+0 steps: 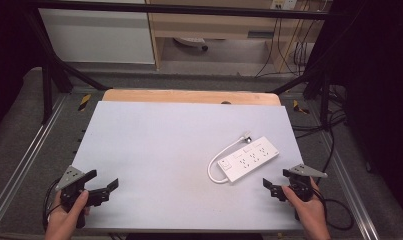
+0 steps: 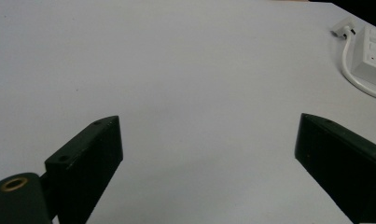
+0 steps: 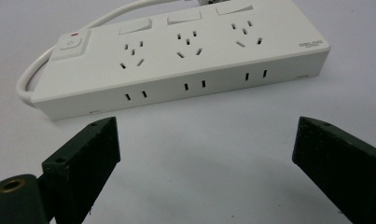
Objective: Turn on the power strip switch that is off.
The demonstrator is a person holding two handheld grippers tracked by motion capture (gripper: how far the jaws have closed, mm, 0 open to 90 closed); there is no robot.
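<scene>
Hovering agape, right hand-held gripper (image 1: pixel 278 181) faces power strip (image 1: pixel 249 158).

L hand-held gripper (image 1: pixel 103 184) low at near-left corner, gripped by L hand (image 1: pixel 69 212), jaws wide apart, nothing between, angled inward. R hand-held gripper (image 1: pixel 276 182) at near-right, R hand (image 1: pixel 305 202) wrapped round, jaws wide apart, nothing between, aimed inward-forward.

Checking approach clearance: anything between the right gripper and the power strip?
Nothing. In the right gripper view, only bare white table lies between the open right gripper and the power strip.
</scene>
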